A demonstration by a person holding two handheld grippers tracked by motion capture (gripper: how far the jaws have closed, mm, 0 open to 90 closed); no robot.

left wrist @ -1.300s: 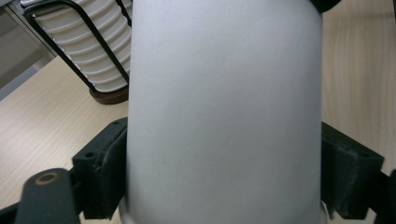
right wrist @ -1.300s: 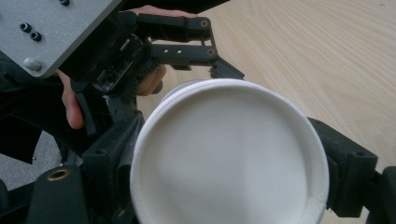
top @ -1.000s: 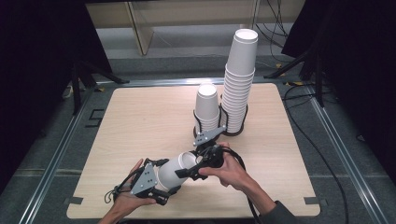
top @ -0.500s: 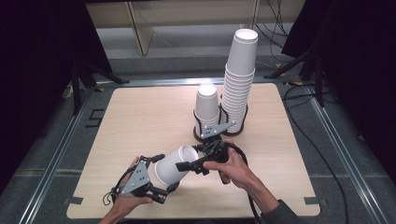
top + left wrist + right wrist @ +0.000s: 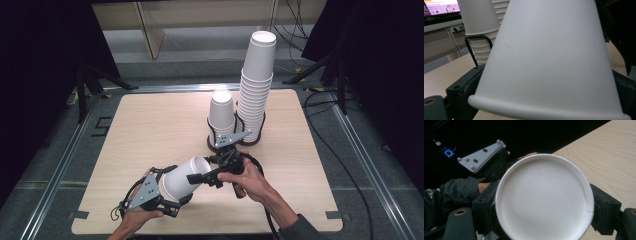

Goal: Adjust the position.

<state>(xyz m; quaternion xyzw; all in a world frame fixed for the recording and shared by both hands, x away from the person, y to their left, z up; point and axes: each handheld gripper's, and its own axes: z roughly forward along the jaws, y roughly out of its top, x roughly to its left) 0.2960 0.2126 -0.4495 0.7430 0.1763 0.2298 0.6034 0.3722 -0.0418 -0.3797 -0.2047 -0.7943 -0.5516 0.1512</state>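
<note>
Near the table's (image 5: 150, 120) front edge, both grippers pinch one white paper cup (image 5: 182, 177): left gripper (image 5: 172, 187), its jaws just closing, right gripper (image 5: 200, 177); two cup stacks (image 5: 252, 100) stand just behind.

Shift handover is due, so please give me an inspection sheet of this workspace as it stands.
Surface: light wooden tabletop, bare at left.
Job's things: white paper cup on its side between both grippers; tall white cup stack and short stack in black wire holders.
Clutter: nothing seen.
Grippers: left gripper and right gripper both clamp the cup.
Cables: black cable trails from the right gripper.
Surroundings: dark, grey floor.
</note>
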